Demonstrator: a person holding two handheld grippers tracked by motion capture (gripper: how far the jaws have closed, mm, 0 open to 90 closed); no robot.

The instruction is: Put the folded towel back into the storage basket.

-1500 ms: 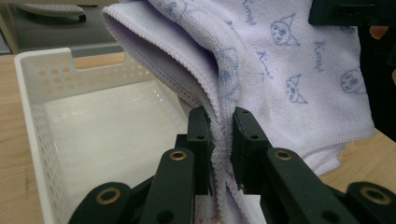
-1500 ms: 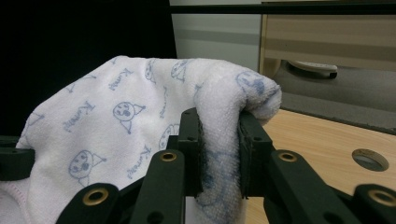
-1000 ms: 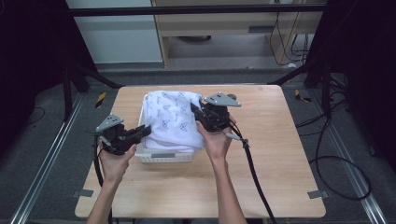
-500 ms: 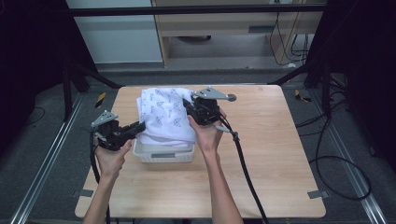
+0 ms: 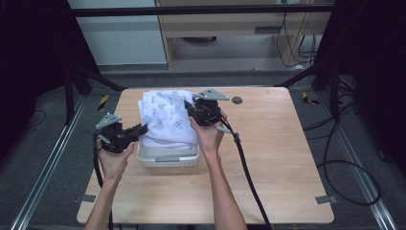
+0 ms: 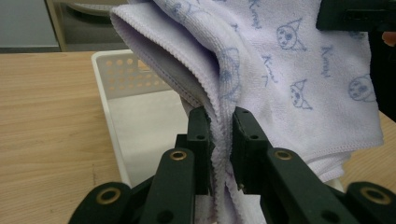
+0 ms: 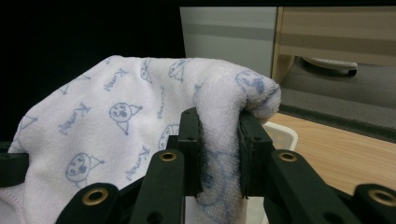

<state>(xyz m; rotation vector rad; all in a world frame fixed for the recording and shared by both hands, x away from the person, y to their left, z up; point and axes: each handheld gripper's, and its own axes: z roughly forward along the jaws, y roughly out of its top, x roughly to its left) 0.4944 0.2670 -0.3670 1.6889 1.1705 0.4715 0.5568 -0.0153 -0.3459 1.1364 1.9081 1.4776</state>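
Both tongs, left and right, are clamped on my white cartoon-print terry towel, held over the white perforated plastic basket; lowering it in remains, I reckon.

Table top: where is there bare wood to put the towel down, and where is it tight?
Bare table: the whole stretch right of the right tongs and their cable, and the near strip in front of the white basket. Tight: far left-centre, where the towel hangs over the basket between both tongs, left tongs included.

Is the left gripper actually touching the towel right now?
Touching: the left gripper view shows the left gripper with both jaws pressed on a fold of the towel.
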